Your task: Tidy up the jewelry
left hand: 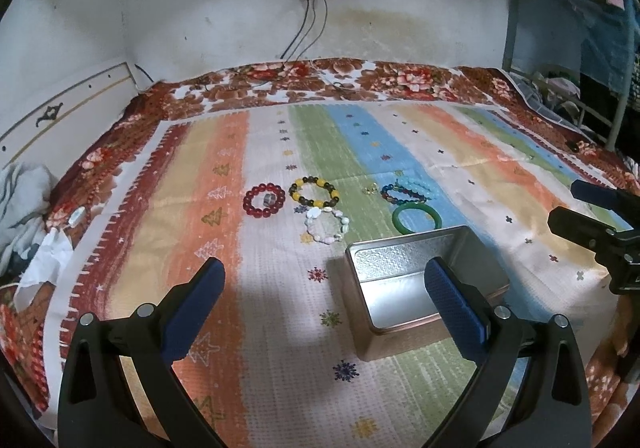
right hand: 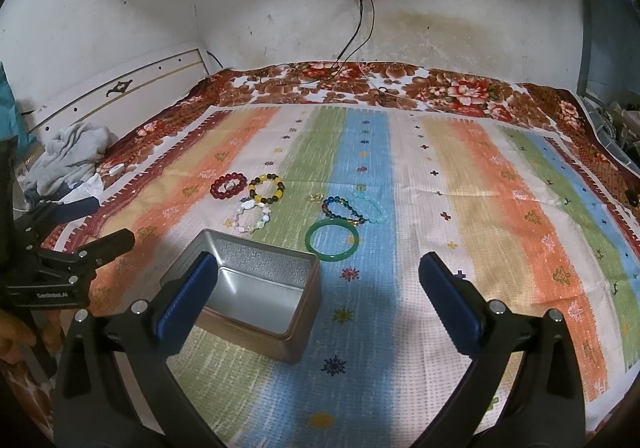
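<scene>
Both pairs of tongs hang above the bed with fingers spread apart and nothing between them: the left tongs [left hand: 324,290] at the bottom of their own view, the right tongs [right hand: 318,286] likewise. A rectangular metal tin [right hand: 256,290], shiny inside with an embossed wall, sits open on the striped waffle-weave blanket [right hand: 460,208], lower centre. Beyond it, mid-frame, lie the jewelry pieces: a smooth green bangle [right hand: 332,244], a red bead bracelet [right hand: 229,185] around a small ring, a yellow-and-brown bead bracelet [right hand: 267,189], a pale chunky stone bracelet [right hand: 254,217], a dark multicolour bead bracelet [right hand: 344,210] overlapping a light blue one [right hand: 370,208]. Crumpled grey cloth [right hand: 72,156] sits far left.
</scene>
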`<control>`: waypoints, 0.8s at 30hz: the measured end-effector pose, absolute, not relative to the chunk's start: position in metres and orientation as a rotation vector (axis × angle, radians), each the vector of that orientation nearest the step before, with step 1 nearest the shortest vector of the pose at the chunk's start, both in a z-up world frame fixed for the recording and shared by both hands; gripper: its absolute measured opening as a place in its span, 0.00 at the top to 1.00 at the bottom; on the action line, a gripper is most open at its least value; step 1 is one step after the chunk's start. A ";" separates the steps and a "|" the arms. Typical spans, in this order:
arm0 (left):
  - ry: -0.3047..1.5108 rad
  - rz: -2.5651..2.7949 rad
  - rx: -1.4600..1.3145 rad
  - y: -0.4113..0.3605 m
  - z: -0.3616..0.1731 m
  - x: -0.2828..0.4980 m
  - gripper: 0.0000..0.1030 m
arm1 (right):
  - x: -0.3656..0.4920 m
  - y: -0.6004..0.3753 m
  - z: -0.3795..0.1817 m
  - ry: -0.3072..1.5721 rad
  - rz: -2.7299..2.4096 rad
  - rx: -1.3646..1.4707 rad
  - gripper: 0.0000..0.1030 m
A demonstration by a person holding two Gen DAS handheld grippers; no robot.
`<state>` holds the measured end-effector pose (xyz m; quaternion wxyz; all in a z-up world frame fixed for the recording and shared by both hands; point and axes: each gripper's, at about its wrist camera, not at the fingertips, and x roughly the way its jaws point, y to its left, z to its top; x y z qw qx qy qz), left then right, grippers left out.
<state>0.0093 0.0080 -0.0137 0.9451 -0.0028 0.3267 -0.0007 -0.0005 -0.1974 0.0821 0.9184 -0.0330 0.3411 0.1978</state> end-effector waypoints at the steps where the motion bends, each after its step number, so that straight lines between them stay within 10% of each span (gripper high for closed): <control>1: 0.671 -0.005 -0.010 0.009 -0.014 0.010 0.05 | -0.001 -0.197 0.082 0.702 0.406 -0.068 0.04; 24: 0.668 0.044 -0.078 0.022 -0.009 0.013 0.05 | 0.008 -0.197 0.074 0.723 0.409 -0.059 0.04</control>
